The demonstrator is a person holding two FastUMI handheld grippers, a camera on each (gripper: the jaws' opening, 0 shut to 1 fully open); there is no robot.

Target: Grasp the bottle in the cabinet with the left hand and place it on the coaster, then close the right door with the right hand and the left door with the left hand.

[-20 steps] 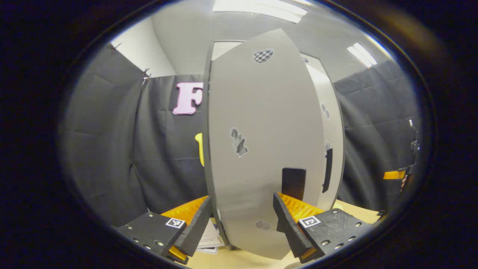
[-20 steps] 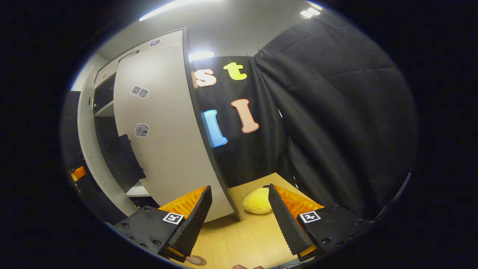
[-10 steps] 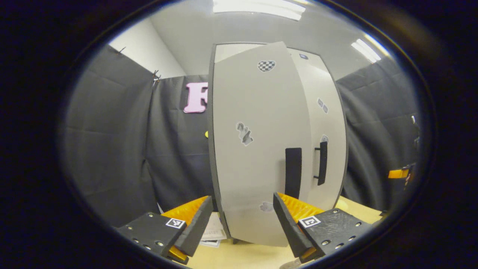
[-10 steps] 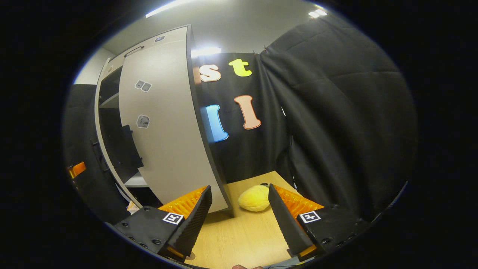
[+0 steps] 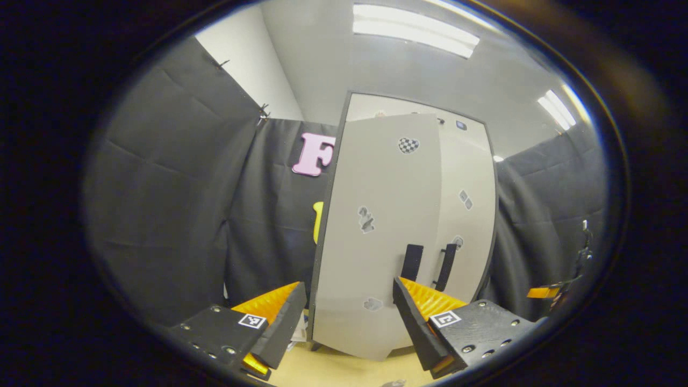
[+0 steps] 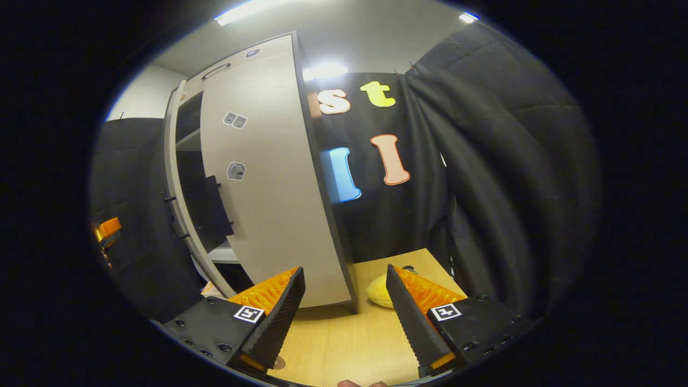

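Note:
In the left gripper view the grey cabinet's left door (image 5: 376,242) stands almost flush with the right door (image 5: 466,215), their two dark handles (image 5: 413,262) side by side. My left gripper (image 5: 349,287) is open a little way in front of the left door, with nothing between its fingers. In the right gripper view the right door (image 6: 269,188) is seen from its side. A dark gap with shelves (image 6: 189,141) shows between it and the left door's edge (image 6: 173,177). My right gripper (image 6: 344,273) is open and holds nothing, near the right door's lower corner.
A yellow soft thing (image 6: 379,290) lies on the wooden table (image 6: 349,338) right of the cabinet, partly behind my right finger. The left gripper (image 6: 107,228) shows far left in the right gripper view; the right gripper (image 5: 543,292) shows far right in the left gripper view. Papers (image 5: 297,334) lie by the cabinet's foot.
The left door has swung in toward the cabinet and my left gripper has drawn back from it. The right gripper has backed off slightly; the cabinet looks farther away.

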